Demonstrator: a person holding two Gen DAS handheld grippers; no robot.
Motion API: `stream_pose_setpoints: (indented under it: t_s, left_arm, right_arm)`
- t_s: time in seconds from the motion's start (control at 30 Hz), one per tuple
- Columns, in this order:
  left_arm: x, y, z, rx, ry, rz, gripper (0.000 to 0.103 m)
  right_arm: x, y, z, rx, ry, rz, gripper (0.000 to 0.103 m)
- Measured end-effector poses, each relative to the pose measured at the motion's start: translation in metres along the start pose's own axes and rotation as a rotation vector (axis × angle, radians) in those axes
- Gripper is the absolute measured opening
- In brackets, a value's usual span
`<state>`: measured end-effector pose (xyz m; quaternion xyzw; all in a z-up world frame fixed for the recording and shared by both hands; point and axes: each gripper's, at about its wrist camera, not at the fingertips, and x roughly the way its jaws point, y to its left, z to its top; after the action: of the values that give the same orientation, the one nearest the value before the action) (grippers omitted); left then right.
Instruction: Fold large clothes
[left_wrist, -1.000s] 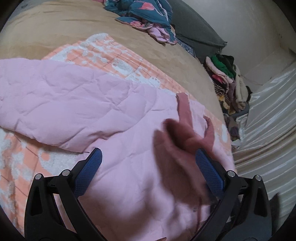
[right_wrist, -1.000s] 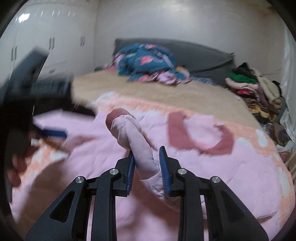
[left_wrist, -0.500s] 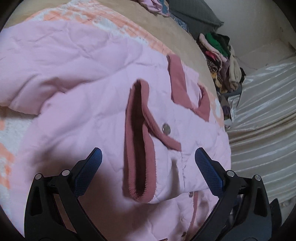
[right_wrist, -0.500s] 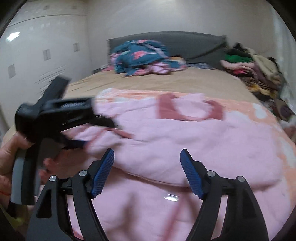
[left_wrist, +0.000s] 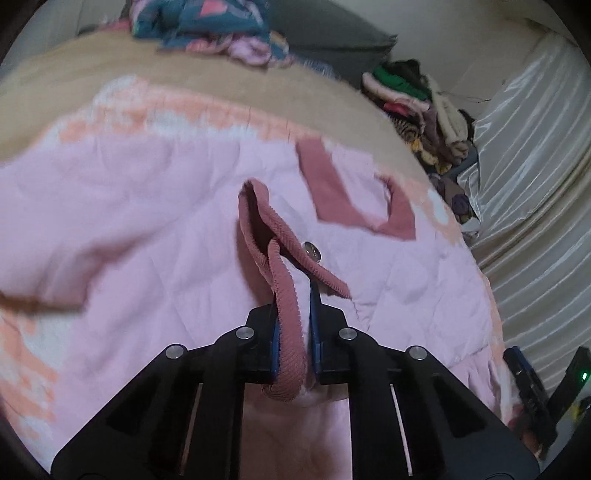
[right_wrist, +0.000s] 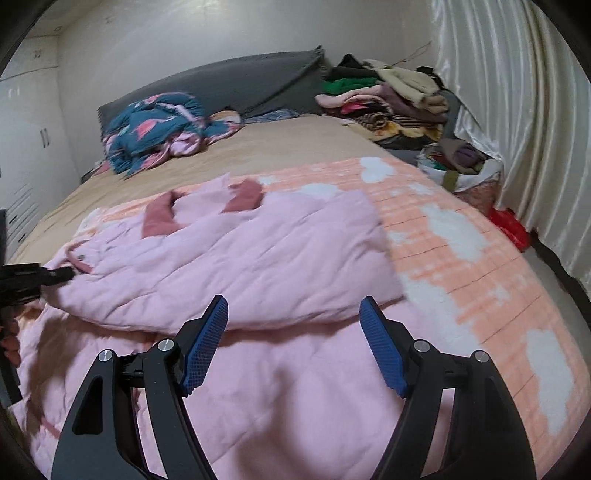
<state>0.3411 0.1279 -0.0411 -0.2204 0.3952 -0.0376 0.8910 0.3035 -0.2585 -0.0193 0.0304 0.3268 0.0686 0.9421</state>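
A large pink quilted jacket (left_wrist: 147, 229) with a dark pink collar (left_wrist: 325, 184) lies spread on the bed, one sleeve folded across its front. My left gripper (left_wrist: 294, 295) is shut on that sleeve's ribbed dark pink cuff (left_wrist: 258, 221), which loops up from between the pads next to a metal snap (left_wrist: 312, 251). In the right wrist view the jacket (right_wrist: 258, 251) fills the middle, its collar (right_wrist: 159, 218) at the far side. My right gripper (right_wrist: 293, 301) hovers open over the jacket's near part, nothing between its fingers. The left gripper (right_wrist: 55, 275) shows at that view's left edge.
A peach-and-white blanket (right_wrist: 461, 258) lies under the jacket on a tan sheet (right_wrist: 295, 144). A blue floral heap (right_wrist: 159, 129) sits by the grey headboard (right_wrist: 240, 81). Stacked clothes (right_wrist: 388, 99) fill the far right corner. Curtains (right_wrist: 517, 110) hang along the bed's right side.
My right gripper let go of the sleeve, opened and swung away to the right. My left gripper, wide open before, has shut on the sleeve's cuff.
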Motion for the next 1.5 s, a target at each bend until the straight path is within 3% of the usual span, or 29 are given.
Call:
stream_pose_setpoints:
  t_s: [0.1, 0.37, 0.57, 0.73, 0.97, 1.03, 1.2, 1.27, 1.5]
  left_arm:
    - [-0.009, -0.002, 0.005, 0.037, -0.052, 0.039, 0.005]
    - [0.019, 0.016, -0.009, 0.059, 0.044, 0.122, 0.009]
    - [0.026, 0.021, -0.015, 0.060, 0.070, 0.136, 0.018]
    - [0.020, 0.018, -0.020, 0.062, 0.069, 0.151, 0.021]
    - [0.002, 0.013, -0.022, 0.060, 0.063, 0.137, 0.042]
    - [-0.005, 0.009, -0.023, 0.059, 0.062, 0.127, 0.050]
    - [-0.022, 0.004, -0.025, 0.067, 0.039, 0.148, 0.087]
    - [-0.029, 0.003, -0.026, 0.067, 0.034, 0.152, 0.094]
    - [-0.054, 0.003, -0.030, 0.050, 0.015, 0.174, 0.094]
  right_arm:
    - [0.009, -0.005, 0.011, -0.004, 0.011, -0.008, 0.073]
    - [0.069, -0.001, 0.026, 0.023, 0.184, 0.064, 0.073]
    - [0.105, -0.008, 0.011, 0.042, 0.287, -0.004, 0.073]
    - [0.102, -0.006, 0.009, 0.041, 0.261, -0.022, 0.074]
    - [0.064, 0.001, 0.010, 0.075, 0.173, 0.049, 0.086]
    - [0.050, 0.003, 0.010, 0.081, 0.146, 0.060, 0.093]
    - [0.025, 0.014, 0.011, 0.082, 0.097, 0.079, 0.098]
    - [0.013, 0.020, 0.012, 0.078, 0.075, 0.080, 0.099]
    - [-0.019, 0.046, 0.010, 0.045, 0.039, 0.095, 0.099]
